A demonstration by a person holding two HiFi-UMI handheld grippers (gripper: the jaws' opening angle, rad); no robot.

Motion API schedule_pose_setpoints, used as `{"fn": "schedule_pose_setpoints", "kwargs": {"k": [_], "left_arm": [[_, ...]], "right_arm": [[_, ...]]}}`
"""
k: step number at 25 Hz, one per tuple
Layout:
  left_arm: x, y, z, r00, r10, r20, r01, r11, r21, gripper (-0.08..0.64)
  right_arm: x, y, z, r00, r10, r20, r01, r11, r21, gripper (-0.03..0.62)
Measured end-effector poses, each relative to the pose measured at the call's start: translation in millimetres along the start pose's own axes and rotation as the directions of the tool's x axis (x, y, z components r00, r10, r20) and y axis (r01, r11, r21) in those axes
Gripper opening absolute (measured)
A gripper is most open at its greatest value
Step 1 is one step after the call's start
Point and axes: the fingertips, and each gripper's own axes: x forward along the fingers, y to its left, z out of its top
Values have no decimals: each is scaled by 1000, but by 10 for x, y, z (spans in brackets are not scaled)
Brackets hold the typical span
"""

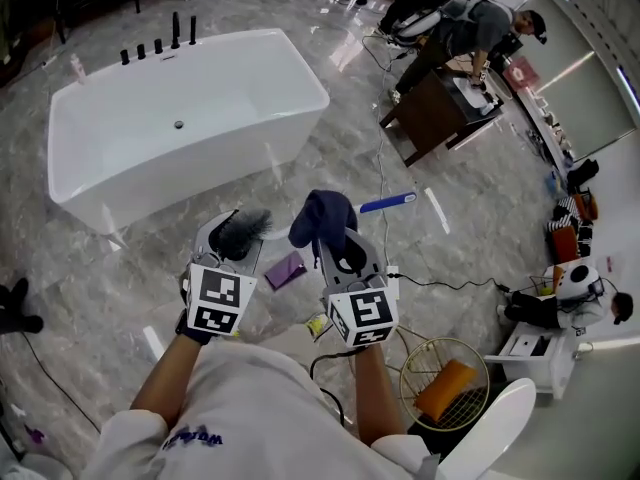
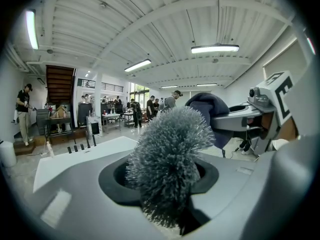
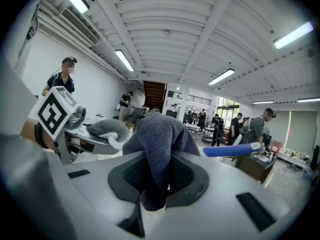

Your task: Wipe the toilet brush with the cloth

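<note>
My left gripper (image 1: 238,242) is shut on the toilet brush, whose grey bristle head (image 1: 244,228) sticks up out of the jaws. In the left gripper view the bristles (image 2: 167,159) fill the middle, right above that gripper (image 2: 165,186). My right gripper (image 1: 340,253) is shut on a dark blue cloth (image 1: 322,218), which bunches up over the jaws. The cloth (image 3: 160,139) hangs close to the right of the brush (image 3: 106,128), not touching it. In the left gripper view the cloth (image 2: 207,106) sits just behind the bristles.
A white bathtub (image 1: 180,118) stands ahead on the marble floor. A blue rod (image 1: 388,204) lies beyond the right gripper and a purple item (image 1: 285,269) between the grippers. A wire basket (image 1: 445,383), cables and a wooden cabinet (image 1: 430,113) with a person are to the right.
</note>
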Motion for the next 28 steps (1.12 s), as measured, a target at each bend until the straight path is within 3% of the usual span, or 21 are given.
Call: {"fn": "schedule_pose_setpoints", "kwargs": {"k": [5, 12, 18, 21, 23, 28], "left_arm": [[-49, -18, -17, 1000, 3, 3, -3, 1000, 11, 192], [-143, 97, -37, 1000, -2, 10, 2, 1000, 7, 192], [-164, 108, -31, 1000, -6, 20, 6, 1000, -3, 192], [-177, 120, -21, 1000, -9, 21, 10, 1000, -5, 192], [-165, 116, -33, 1000, -10, 18, 10, 1000, -3, 192], [-131, 4, 11, 999, -30, 26, 29, 999, 15, 192]], "right_arm": [[-205, -618, -85, 988, -151, -22, 152, 988, 32, 66], [-482, -1253, -80, 944, -329, -28, 330, 942, 65, 66], [-697, -1680, -122, 876, -481, -38, 481, 867, 130, 66], [-723, -1741, -123, 857, -514, -42, 514, 844, 153, 66], [-663, -1644, -112, 869, -494, -33, 493, 859, 138, 64], [-365, -1065, -20, 948, -317, 5, 316, 946, 77, 64]]}}
